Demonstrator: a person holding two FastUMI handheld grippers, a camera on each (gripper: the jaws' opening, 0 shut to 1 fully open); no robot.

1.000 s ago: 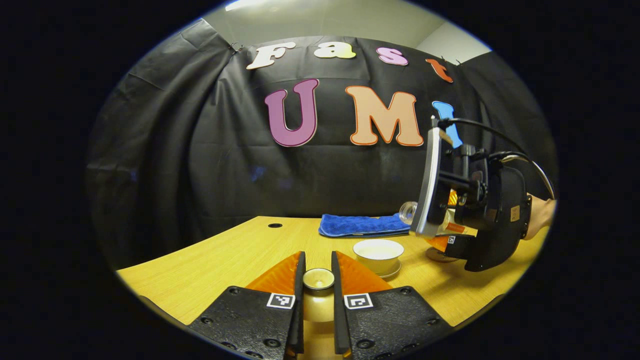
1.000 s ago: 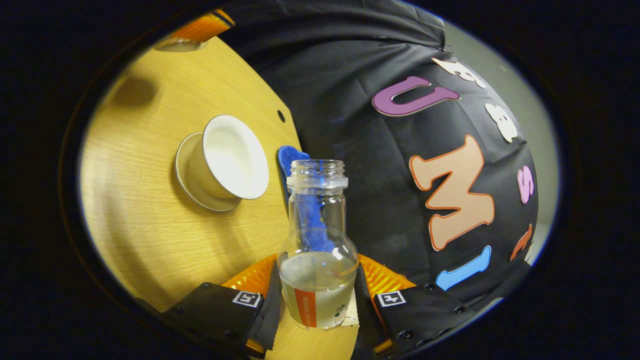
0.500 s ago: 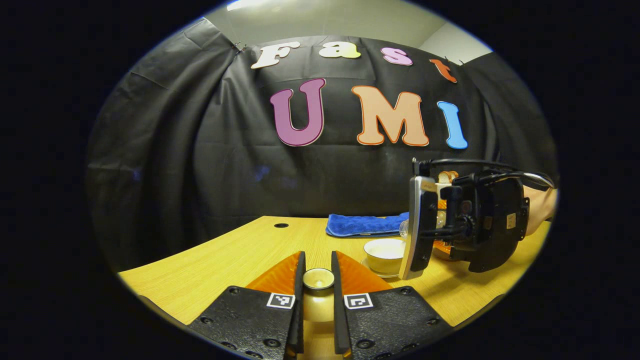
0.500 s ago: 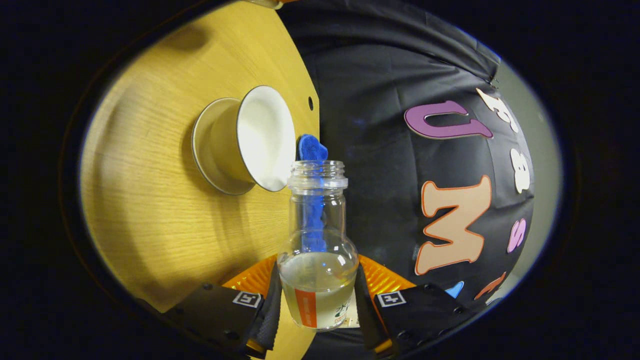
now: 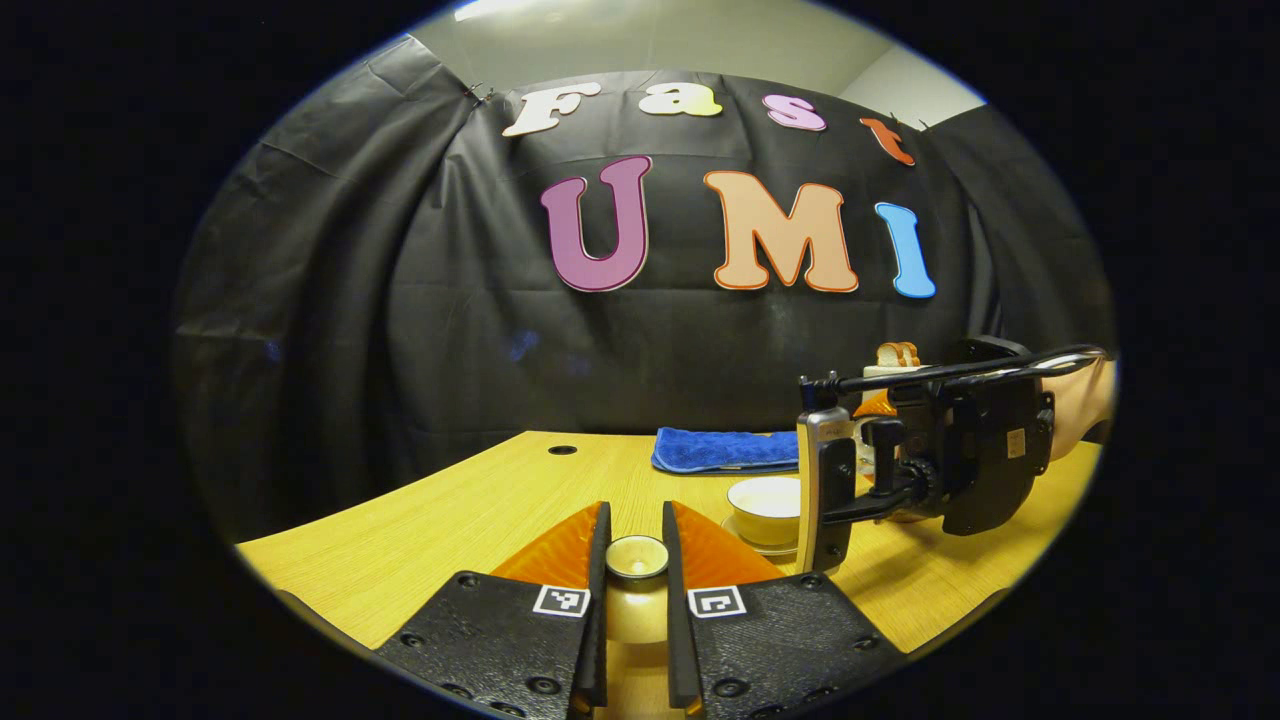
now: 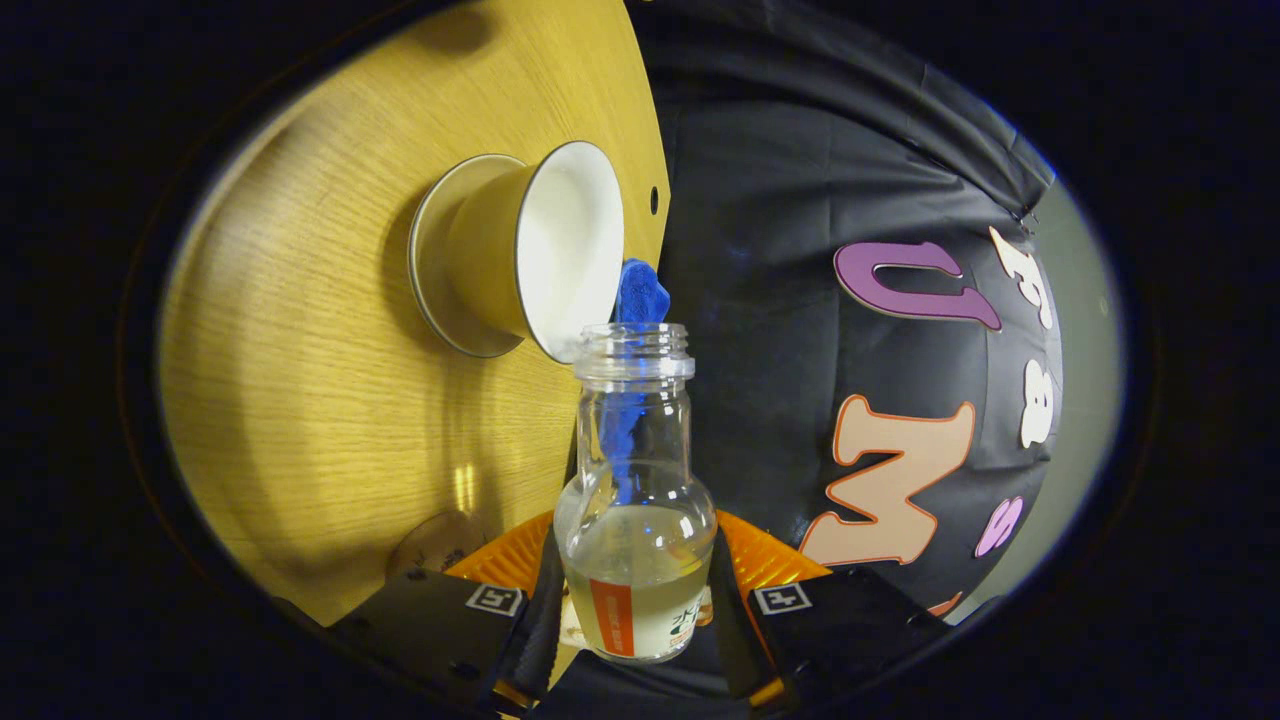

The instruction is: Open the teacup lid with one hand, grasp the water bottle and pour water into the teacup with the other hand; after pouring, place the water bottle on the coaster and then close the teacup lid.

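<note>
While the bottle [image 6: 636, 500] is tipping level beside the cup [image 6: 530, 255] on the worktop [image 6: 330, 400], closer than a second ago, the right fingers [image 6: 540, 625] are gripping it; left fingers [image 5: 598, 600] are clasping the lid [image 5: 637, 557]. Pouring seems imminent.

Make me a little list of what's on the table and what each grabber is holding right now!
left gripper: shut on the teacup lid
right gripper: shut on the water bottle, tipped sideways
bottle: open top, some water inside
teacup: open, on its saucer
coaster: bare
blue cloth: at the table's far edge
</note>
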